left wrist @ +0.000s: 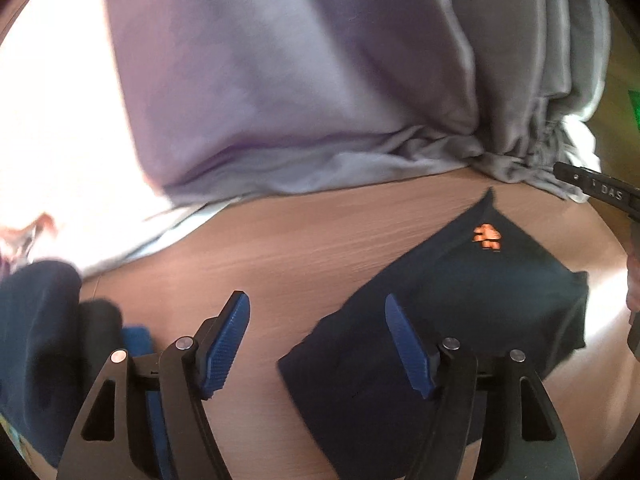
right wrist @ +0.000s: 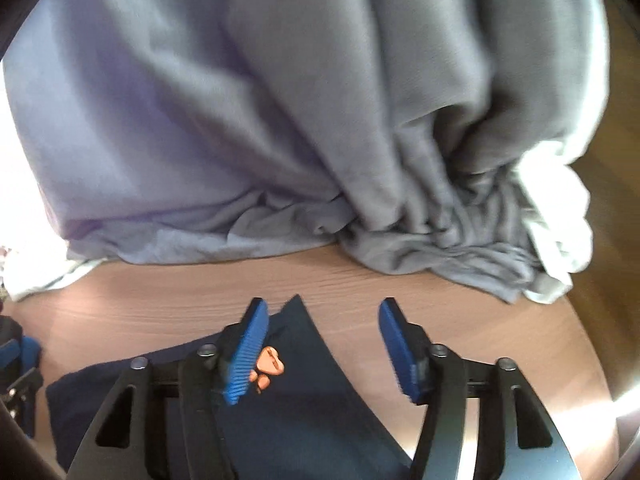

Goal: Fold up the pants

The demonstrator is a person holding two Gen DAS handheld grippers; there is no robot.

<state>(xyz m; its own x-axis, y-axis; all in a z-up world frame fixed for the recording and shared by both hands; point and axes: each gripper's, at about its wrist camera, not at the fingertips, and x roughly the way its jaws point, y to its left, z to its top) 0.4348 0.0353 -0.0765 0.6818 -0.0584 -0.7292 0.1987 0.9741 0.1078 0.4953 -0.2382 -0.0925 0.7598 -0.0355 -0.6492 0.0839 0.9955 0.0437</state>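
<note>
The left gripper (left wrist: 318, 344) is wide and holds nothing. The right gripper (right wrist: 320, 348) is wide and empty too. Both hang low over the dark blue pants (left wrist: 460, 300), which lie bunched on the brown worktop (left wrist: 280, 248), maybe ready to grab an edge. Farther back sits a big gray blanket (right wrist: 280, 120).
</note>
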